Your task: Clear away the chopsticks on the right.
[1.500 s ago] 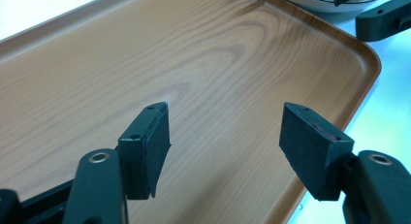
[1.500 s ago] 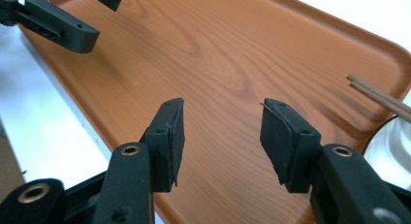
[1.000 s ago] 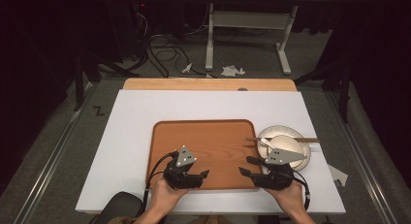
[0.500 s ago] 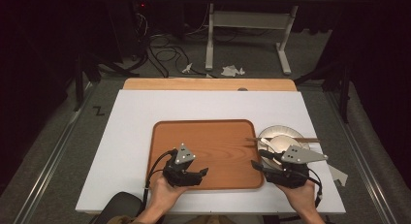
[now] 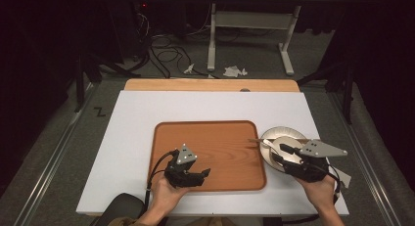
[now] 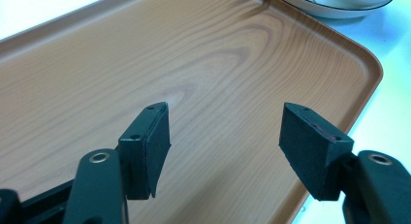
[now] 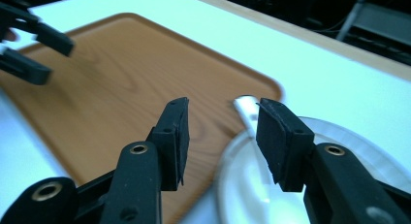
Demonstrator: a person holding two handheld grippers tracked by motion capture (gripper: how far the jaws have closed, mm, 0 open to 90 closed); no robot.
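Observation:
A brown wooden tray (image 5: 210,143) lies mid-table with nothing on it. Just off its right edge sits a white plate (image 5: 286,135) with a pale utensil (image 5: 259,142) across it. My left gripper (image 5: 204,175) hovers over the tray's near edge, its jaws wide apart over bare wood (image 6: 223,136). My right gripper (image 5: 280,153) hangs over the plate's near left rim. Its jaws have just been closing but stand open (image 7: 220,136) with nothing pressed between them. The utensil's tip (image 7: 245,110) shows in the gap, lower and farther off. The left gripper (image 7: 29,44) also appears at far left.
The tray and plate rest on a white board (image 5: 142,123) with a wooden strip (image 5: 210,85) along its far edge. Beyond are the floor, tangled cables (image 5: 166,45), crumpled paper (image 5: 234,70) and a metal desk frame (image 5: 254,20). White scraps (image 5: 345,177) lie by my right hand.
My right gripper has moved right and slightly up, from the tray's right edge to over the plate. The left gripper has stayed put.

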